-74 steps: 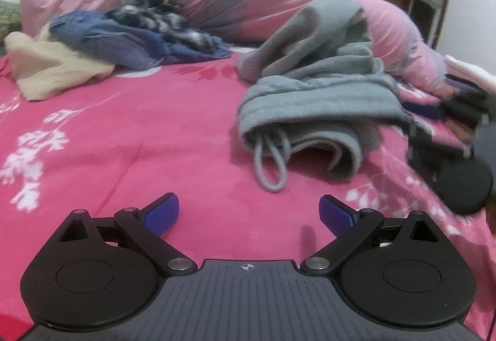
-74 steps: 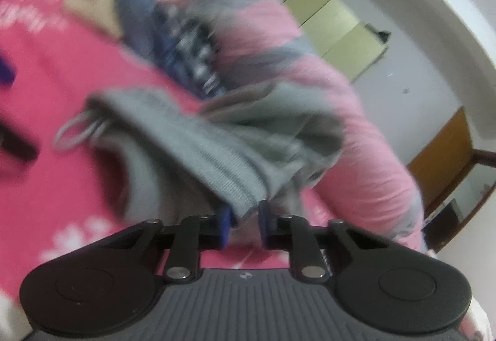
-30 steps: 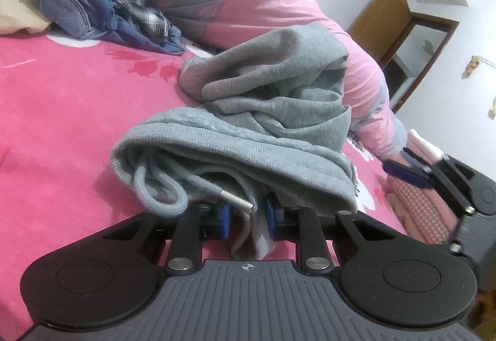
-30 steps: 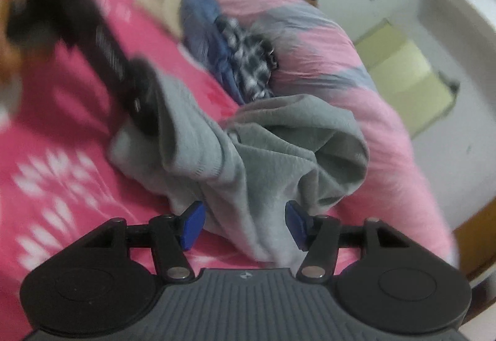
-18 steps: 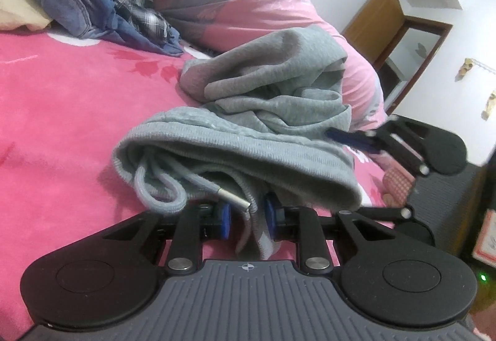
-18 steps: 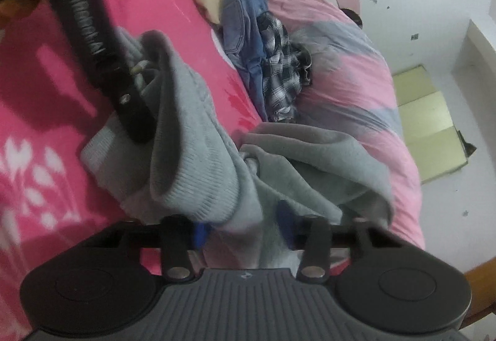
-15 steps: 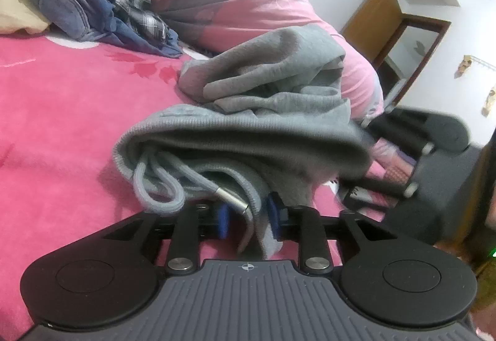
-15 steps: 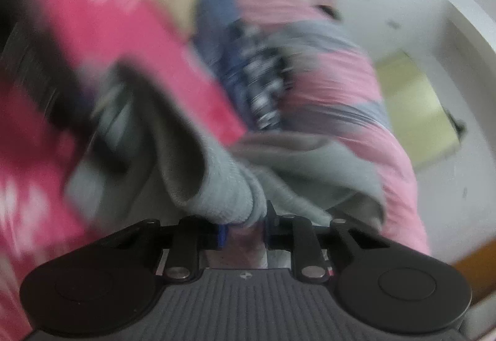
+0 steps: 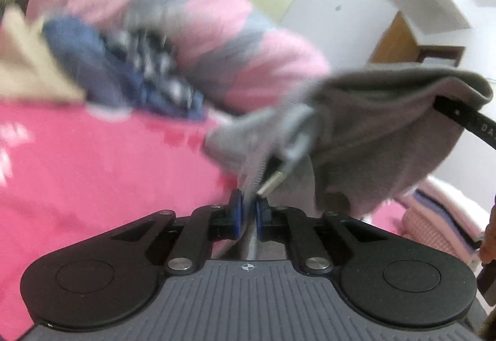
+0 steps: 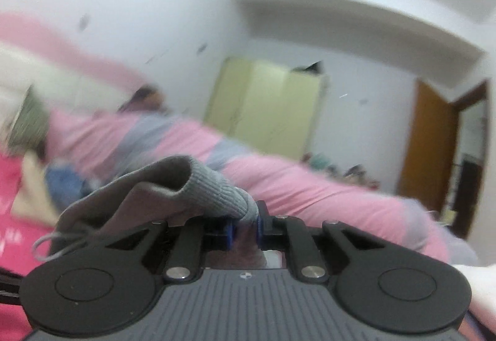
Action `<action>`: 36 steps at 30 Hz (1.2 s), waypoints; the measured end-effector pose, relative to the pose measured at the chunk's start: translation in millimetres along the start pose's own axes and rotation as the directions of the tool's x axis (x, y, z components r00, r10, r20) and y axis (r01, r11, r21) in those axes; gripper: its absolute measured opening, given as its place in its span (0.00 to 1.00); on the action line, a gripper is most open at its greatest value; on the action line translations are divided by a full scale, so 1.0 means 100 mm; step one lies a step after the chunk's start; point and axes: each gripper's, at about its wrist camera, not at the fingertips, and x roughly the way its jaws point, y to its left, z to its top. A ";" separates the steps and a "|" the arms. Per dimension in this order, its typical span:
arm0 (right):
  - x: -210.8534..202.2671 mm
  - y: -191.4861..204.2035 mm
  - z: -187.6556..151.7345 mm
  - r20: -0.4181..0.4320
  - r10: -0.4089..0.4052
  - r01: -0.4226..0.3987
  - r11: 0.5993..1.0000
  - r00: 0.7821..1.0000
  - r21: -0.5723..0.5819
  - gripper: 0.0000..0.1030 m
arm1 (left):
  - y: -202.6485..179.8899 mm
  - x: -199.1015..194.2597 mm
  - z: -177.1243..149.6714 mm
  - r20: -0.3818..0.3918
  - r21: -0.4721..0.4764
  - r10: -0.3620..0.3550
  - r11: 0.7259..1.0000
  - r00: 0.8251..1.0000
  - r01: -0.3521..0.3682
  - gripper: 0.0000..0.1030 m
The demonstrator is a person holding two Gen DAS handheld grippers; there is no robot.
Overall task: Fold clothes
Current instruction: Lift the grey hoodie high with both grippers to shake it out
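Left gripper (image 9: 248,218): blue pads nearly closed, pinching a thin ribbed edge of the grey sweatpants (image 9: 387,136). A metal-tipped drawstring (image 9: 272,183) dangles just above the pads.

Right gripper (image 10: 245,228): also nearly closed, clamped on the ribbed grey waistband, which bulges over the left pad. A loop of cord (image 10: 54,245) hangs to the left.

Garment is lifted off the pink bed (image 9: 108,170), slung between the two grippers; the bulk sags below. The left view is motion-blurred.

Risks (judgement):
- Both grips take only a narrow margin of thick knit, so a sharp pull apart could slip an edge out.
- The loose drawstring could get trapped in a fold or catch on a gripper.
- The hanging fabric is bunched; laid down so, it would crease.

Orientation: waistband up at the grippers. The long axis appears to hang downward from them, but the legs are out of view, so I cannot confirm it.

Behind on the bed: jeans (image 9: 77,59), a plaid shirt (image 9: 148,59), a pink-and-grey quilt (image 10: 279,173).
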 end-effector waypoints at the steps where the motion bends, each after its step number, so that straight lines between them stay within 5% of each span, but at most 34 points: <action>1: -0.09 -0.08 0.07 0.027 -0.032 0.032 0.999 0.999 0.015 0.13 | -0.07 -0.11 0.07 0.017 0.020 -0.014 1.000 1.000 0.014 0.07; 6: -0.50 -0.51 0.46 0.127 -0.181 0.178 0.983 0.975 0.039 0.13 | -0.61 -0.56 0.49 0.086 0.121 -0.157 0.982 0.984 0.146 0.07; 10: -0.83 -1.09 0.85 0.161 -0.294 0.276 0.953 0.942 0.127 0.12 | -1.20 -0.96 0.91 0.128 0.211 -0.335 0.929 0.933 0.305 0.07; 17: -1.85 -1.96 1.57 0.287 -0.467 0.416 0.881 0.836 0.224 0.12 | -2.33 -1.73 1.40 0.147 0.365 -0.606 0.768 0.782 0.526 0.07; 26: -3.20 -2.60 2.64 0.440 -0.623 0.586 0.775 0.647 0.235 0.12 | -3.38 -2.38 1.78 0.155 0.421 -0.810 0.573 0.566 0.703 0.05; 28: -3.39 -2.69 2.85 0.450 -0.632 0.598 0.766 0.631 0.236 0.12 | -3.43 -2.45 1.82 0.174 0.410 -0.833 0.546 0.525 0.730 0.01; 30: -3.21 -2.59 2.69 0.420 -0.611 0.589 0.784 0.671 0.198 0.12 | -3.44 -2.49 1.83 0.191 0.395 -0.847 0.528 0.495 0.751 0.00; 32: -3.03 -2.48 2.53 0.387 -0.588 0.577 0.801 0.710 0.160 0.12 | -3.37 -2.45 1.78 0.185 0.370 -0.850 0.526 0.494 0.766 0.00; 33: -2.94 -2.43 2.44 0.370 -0.577 0.569 0.810 0.728 0.141 0.12 | -3.31 -2.40 1.74 0.177 0.362 -0.844 0.534 0.507 0.764 0.00; 34: -2.84 -2.38 2.36 0.352 -0.565 0.562 0.818 0.746 0.122 0.12 | -3.24 -2.33 1.66 0.159 0.351 -0.835 0.546 0.526 0.760 0.00; 36: -2.66 -2.27 2.19 0.314 -0.541 0.544 0.835 0.780 0.086 0.12 | -3.02 -2.14 1.43 0.110 0.332 -0.798 0.591 0.593 0.735 0.00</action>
